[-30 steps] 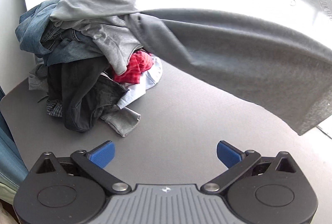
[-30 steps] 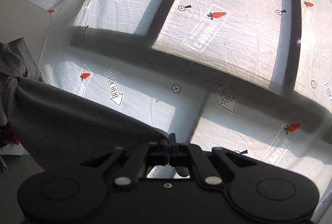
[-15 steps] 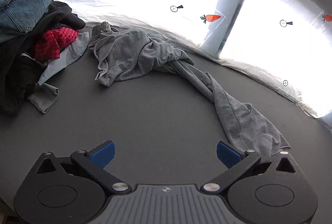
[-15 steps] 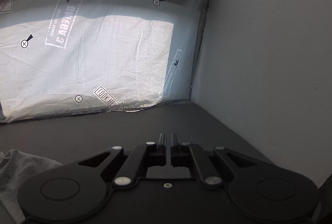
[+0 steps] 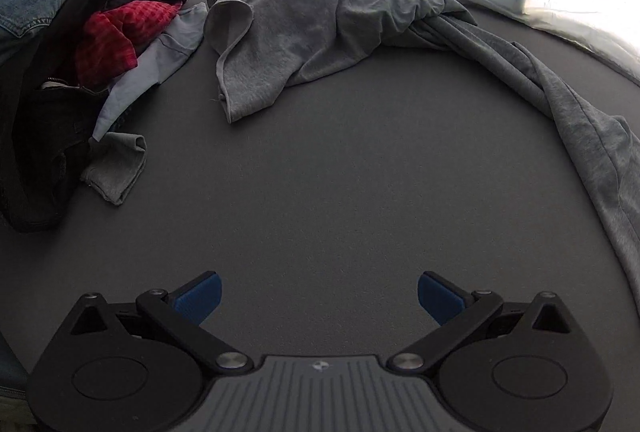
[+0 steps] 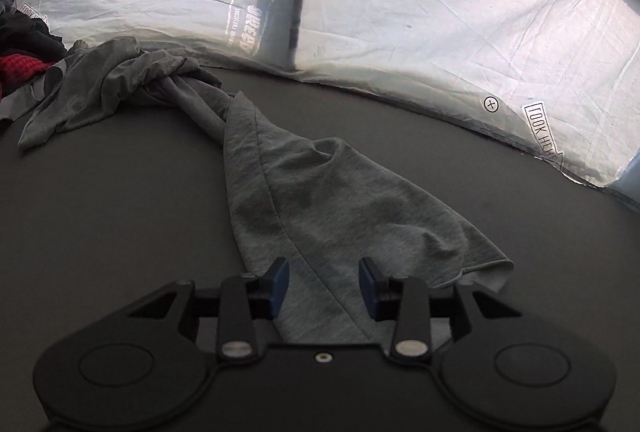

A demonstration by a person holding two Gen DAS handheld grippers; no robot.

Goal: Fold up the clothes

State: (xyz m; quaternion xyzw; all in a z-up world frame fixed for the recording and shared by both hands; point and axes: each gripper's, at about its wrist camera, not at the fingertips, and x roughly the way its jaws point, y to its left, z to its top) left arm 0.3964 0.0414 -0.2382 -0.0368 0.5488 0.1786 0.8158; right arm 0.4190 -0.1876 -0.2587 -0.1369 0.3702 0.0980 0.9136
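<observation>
A grey T-shirt [image 5: 304, 20] lies twisted in a long arc across the dark grey table [image 5: 320, 184]. Its bunched end rests near the clothes pile, and its other end trails off to the right. My left gripper [image 5: 318, 296] is open above bare table, well short of the shirt. In the right wrist view the shirt's hem end [image 6: 320, 216] spreads out under my right gripper [image 6: 323, 286]. The right jaws are opening, and the blue pads stand apart over the cloth without pressing it.
A pile of clothes [image 5: 60, 52] sits at the table's left: blue jeans, black garments, a red checked piece, a pale blue one and a small grey piece. A white printed sheet [image 6: 400, 12] with carrots and arrows hangs along the far edge.
The grey shirt hung stretched in the air from my shut right gripper; now it lies on the table and the right jaws have parted. Both grippers have come down toward the table.
</observation>
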